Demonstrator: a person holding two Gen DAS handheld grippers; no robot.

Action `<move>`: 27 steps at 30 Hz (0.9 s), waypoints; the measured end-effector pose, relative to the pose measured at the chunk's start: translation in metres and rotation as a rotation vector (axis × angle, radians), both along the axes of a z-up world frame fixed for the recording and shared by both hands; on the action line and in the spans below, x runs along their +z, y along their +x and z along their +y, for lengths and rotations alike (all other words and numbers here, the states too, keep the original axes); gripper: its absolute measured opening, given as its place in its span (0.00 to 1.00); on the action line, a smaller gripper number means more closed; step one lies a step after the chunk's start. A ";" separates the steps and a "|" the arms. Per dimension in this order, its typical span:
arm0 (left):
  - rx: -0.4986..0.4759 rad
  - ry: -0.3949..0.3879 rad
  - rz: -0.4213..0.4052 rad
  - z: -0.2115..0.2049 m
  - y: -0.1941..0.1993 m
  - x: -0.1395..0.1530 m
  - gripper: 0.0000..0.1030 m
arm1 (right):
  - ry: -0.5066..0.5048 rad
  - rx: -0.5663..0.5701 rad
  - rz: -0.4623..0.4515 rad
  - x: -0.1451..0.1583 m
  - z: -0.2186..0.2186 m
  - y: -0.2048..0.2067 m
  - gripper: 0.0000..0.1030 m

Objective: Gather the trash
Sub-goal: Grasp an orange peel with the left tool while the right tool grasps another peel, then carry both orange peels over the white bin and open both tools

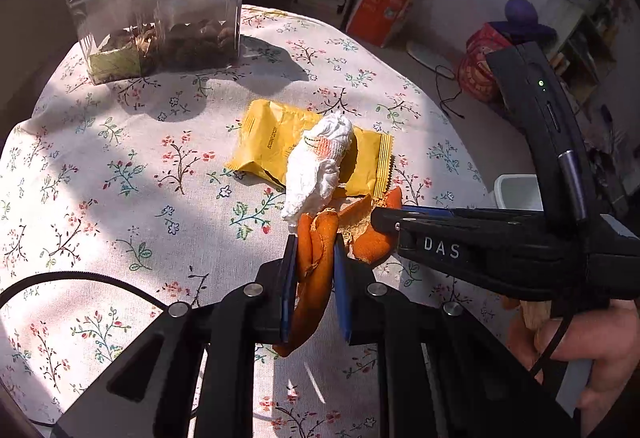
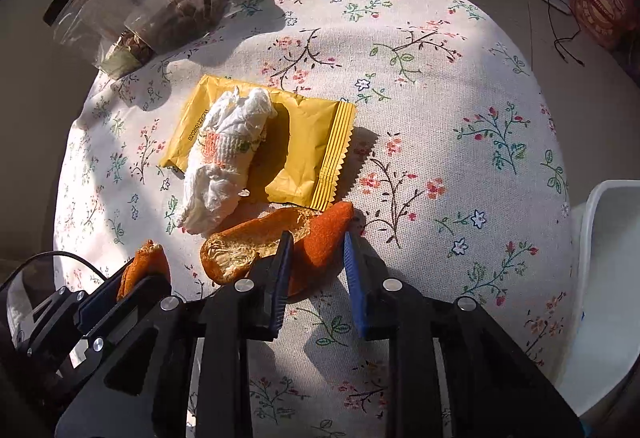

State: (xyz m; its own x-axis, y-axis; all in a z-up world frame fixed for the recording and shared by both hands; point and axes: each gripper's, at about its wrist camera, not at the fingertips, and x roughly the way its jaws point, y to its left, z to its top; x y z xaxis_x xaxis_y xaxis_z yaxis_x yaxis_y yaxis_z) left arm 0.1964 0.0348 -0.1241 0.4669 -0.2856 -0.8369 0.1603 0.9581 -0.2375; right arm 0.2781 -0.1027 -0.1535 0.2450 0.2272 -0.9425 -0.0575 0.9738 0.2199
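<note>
Two grippers work: left gripper (image 1: pixel 316 250) pinches a light, limp peel strip (image 1: pixel 316 270), right gripper (image 2: pixel 316 250) open astride a curled, brittle-looking peel piece (image 2: pixel 324 238).

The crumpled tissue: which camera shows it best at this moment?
The right wrist view. The crumpled tissue lies unobstructed there, seen from above along its whole length, across the yellow wrapper. In the left wrist view its lower end is hidden behind the orange peel clamped in the left gripper.
</note>
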 end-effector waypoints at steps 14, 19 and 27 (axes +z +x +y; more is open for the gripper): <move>-0.082 -0.058 -0.160 -0.060 -0.011 0.071 0.16 | -0.058 -0.141 -0.232 0.098 -0.071 -0.028 0.07; -0.145 -0.083 -0.208 -0.101 -0.020 0.096 0.16 | -0.115 -0.205 -0.311 0.129 -0.115 -0.057 0.07; -0.230 -0.113 -0.232 -0.165 -0.036 0.109 0.16 | -0.160 -0.294 -0.385 0.162 -0.176 -0.102 0.07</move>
